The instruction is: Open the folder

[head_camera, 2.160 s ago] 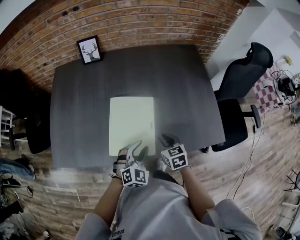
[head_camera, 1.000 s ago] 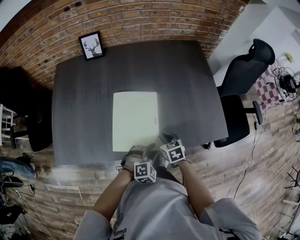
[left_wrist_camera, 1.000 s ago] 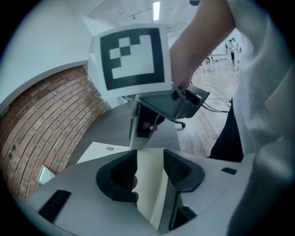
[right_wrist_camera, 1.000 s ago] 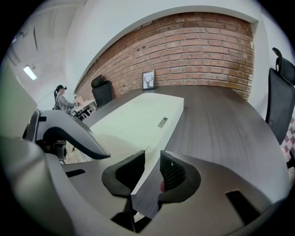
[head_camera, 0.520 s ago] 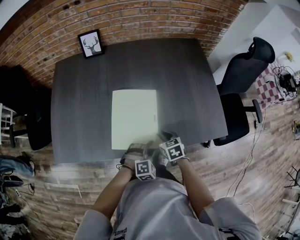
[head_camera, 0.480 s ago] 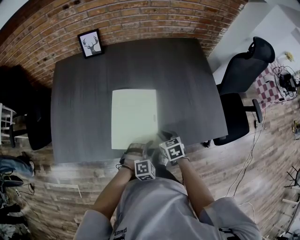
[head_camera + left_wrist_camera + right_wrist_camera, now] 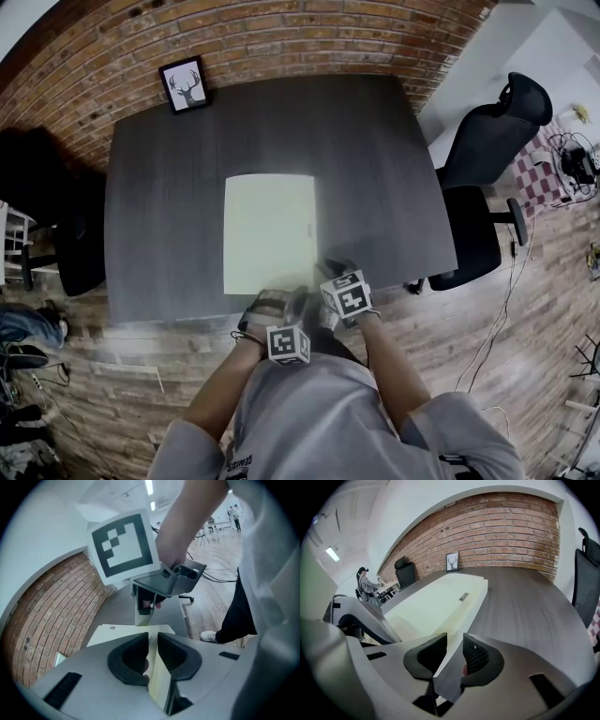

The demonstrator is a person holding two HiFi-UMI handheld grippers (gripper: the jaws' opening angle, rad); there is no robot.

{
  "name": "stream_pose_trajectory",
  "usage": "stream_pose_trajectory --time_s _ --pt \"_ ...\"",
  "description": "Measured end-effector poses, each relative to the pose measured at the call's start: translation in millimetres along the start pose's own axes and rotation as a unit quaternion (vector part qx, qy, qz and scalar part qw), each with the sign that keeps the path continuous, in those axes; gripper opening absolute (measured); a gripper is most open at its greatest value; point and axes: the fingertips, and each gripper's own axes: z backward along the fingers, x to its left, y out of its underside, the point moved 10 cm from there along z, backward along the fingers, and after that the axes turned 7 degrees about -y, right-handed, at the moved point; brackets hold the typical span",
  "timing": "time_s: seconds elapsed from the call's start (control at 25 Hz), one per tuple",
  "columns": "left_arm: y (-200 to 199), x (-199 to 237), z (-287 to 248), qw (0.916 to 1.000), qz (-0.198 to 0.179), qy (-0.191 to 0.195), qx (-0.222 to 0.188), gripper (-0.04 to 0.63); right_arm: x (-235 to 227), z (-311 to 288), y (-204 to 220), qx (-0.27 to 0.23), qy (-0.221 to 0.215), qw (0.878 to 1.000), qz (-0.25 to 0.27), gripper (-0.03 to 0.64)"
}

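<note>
Jaws of the left gripper (image 7: 153, 639) have just closed on the folder (image 7: 269, 234) edge; right gripper (image 7: 454, 643) jaws stand slightly apart at its corner.

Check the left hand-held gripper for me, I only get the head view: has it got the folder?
Observer: In the left gripper view, the left hand-held gripper has just been closing. The pale edge of the folder runs between its jaws, and the pads appear to be on it.
Operator: Right one?
Observer: In the right gripper view, the right hand-held gripper has its jaws slightly apart over the folder's right edge, with nothing pinched.
Operator: Cover lifted?
Observer: No. The right gripper view shows it lying closed on the table.
</note>
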Motion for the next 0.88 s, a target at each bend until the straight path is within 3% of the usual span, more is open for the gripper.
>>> stream_pose_trajectory --time_s 0.24,0.48,0.64,0.88 --pt "-6 16 12 0.9988 0.036 -0.026 -0.017 0.038 3 1 -4 0.004 0.003 1.000 0.017 0.077" --pt "-3 33 47 0.9888 0.103 -0.100 -0.041 0.025 3 1 -4 0.011 0.000 1.000 0.021 0.077" --pt "6 53 81 0.9658 0.190 -0.164 -0.063 0.015 3 0 -5 0.015 0.001 1.000 0.028 0.077" --pt "31 76 128 0.9174 0.292 -0.264 -0.060 0.006 2 -1 -4 0.018 0.000 0.999 0.038 0.077"
